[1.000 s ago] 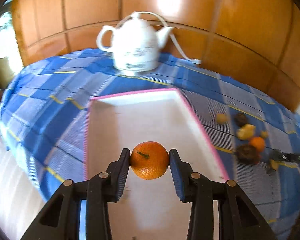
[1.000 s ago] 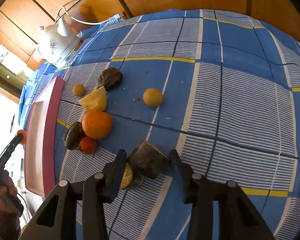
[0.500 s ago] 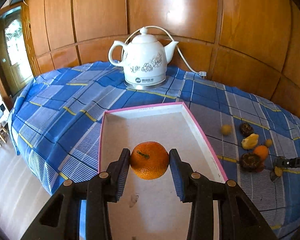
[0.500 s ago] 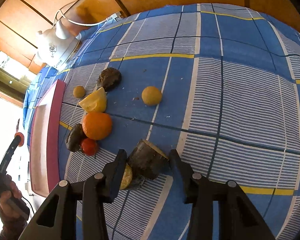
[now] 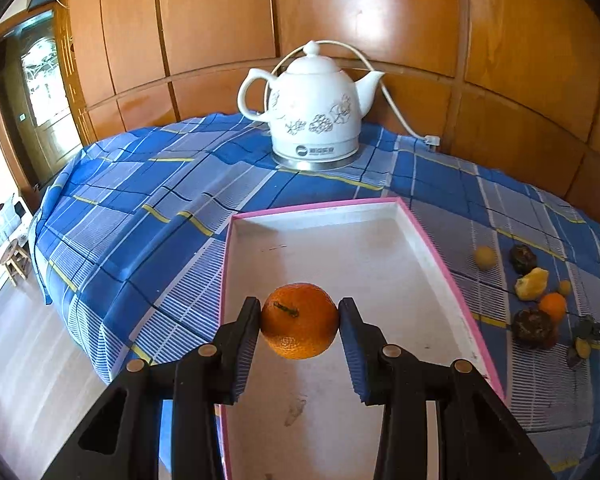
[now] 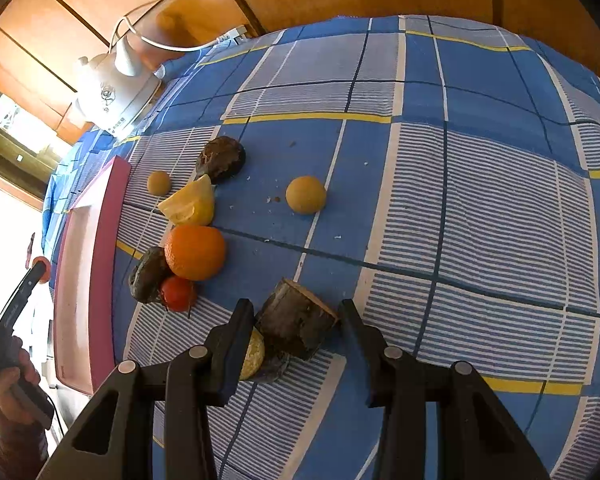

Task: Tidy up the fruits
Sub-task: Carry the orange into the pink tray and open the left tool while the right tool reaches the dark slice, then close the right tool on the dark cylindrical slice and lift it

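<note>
An orange with a short stalk is clamped between the pads of my left gripper, hanging over the near half of a white tray with a pink rim. The tray holds no other fruit. In the right wrist view my right gripper is shut on a dark brown cut fruit piece with a pale cut face, low over the blue checked cloth. A yellow piece lies half hidden behind its left finger.
Loose fruit lies between my right gripper and the tray: an orange, a lemon wedge, a red tomato, two dark fruits and small yellow balls. A white corded kettle stands behind the tray.
The left gripper has tipped up and drawn back slightly with the orange still clamped, so more wall and the whole kettle show. The right gripper and its dark piece have stayed put.
</note>
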The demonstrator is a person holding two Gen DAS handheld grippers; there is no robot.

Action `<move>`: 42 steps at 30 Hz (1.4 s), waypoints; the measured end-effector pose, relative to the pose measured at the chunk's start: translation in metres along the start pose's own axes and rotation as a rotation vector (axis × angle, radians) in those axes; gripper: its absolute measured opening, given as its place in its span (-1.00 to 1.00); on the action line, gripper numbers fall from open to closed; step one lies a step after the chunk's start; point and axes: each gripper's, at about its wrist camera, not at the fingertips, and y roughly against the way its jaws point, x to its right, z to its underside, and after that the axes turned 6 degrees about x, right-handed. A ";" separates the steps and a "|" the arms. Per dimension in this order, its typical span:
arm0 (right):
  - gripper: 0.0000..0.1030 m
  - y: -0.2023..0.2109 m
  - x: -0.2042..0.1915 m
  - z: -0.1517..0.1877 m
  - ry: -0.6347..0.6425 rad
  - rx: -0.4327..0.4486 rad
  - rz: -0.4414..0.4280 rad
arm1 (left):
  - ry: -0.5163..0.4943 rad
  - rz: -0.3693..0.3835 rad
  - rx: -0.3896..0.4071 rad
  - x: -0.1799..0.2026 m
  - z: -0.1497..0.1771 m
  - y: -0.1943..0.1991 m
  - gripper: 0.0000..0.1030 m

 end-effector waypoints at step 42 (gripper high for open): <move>-0.15 0.038 -0.051 0.006 0.297 0.256 0.226 | 0.033 0.120 0.000 0.038 0.023 0.040 -0.02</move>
